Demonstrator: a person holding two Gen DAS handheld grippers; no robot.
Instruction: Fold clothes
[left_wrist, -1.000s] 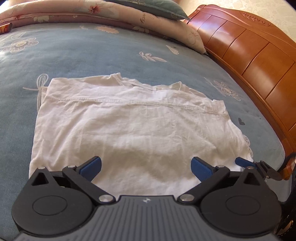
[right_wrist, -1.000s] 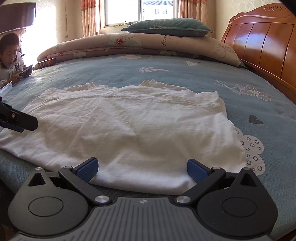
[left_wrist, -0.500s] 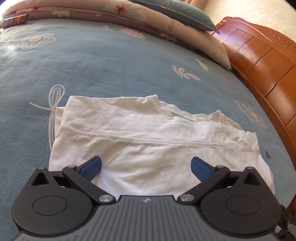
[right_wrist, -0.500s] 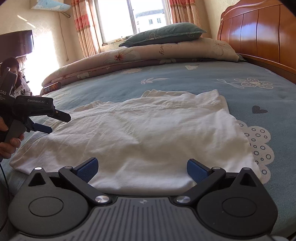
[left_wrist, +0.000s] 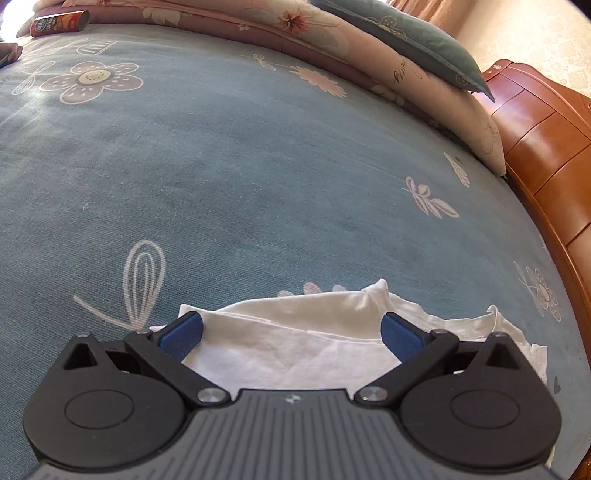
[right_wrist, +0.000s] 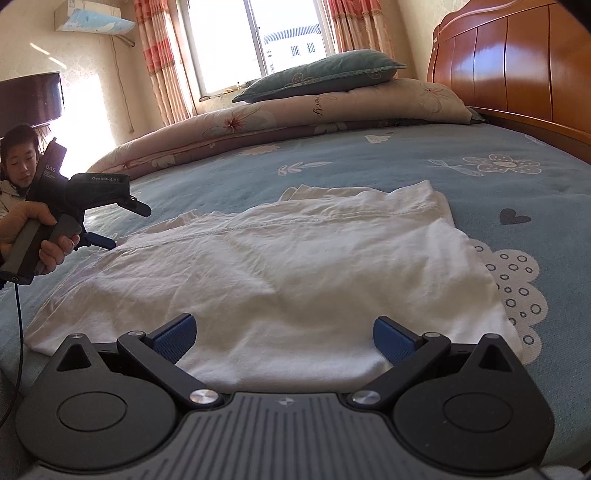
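Observation:
A white shirt (right_wrist: 280, 266) lies flat, partly folded, on the blue bedspread (right_wrist: 406, 158). My right gripper (right_wrist: 282, 338) hovers open over the shirt's near edge, nothing between its blue pads (right_wrist: 173, 338). My left gripper (left_wrist: 291, 332) is open above the shirt's far collar edge (left_wrist: 314, 332), with cloth showing between the fingers but not pinched. From the right wrist view the left gripper (right_wrist: 122, 225) is held by a hand (right_wrist: 40, 236) at the shirt's left side, jaws apart just above the cloth.
A rolled floral quilt (right_wrist: 295, 114) and a teal pillow (right_wrist: 321, 74) lie along the far side. A wooden headboard (right_wrist: 517, 74) rises on the right. A can (left_wrist: 59, 24) lies on the bed's far corner. A person (right_wrist: 18, 162) sits at the left.
The left gripper has travelled forward across the shirt to its far collar edge. The right gripper tilted up slightly and stays at the near edge. Both remain open.

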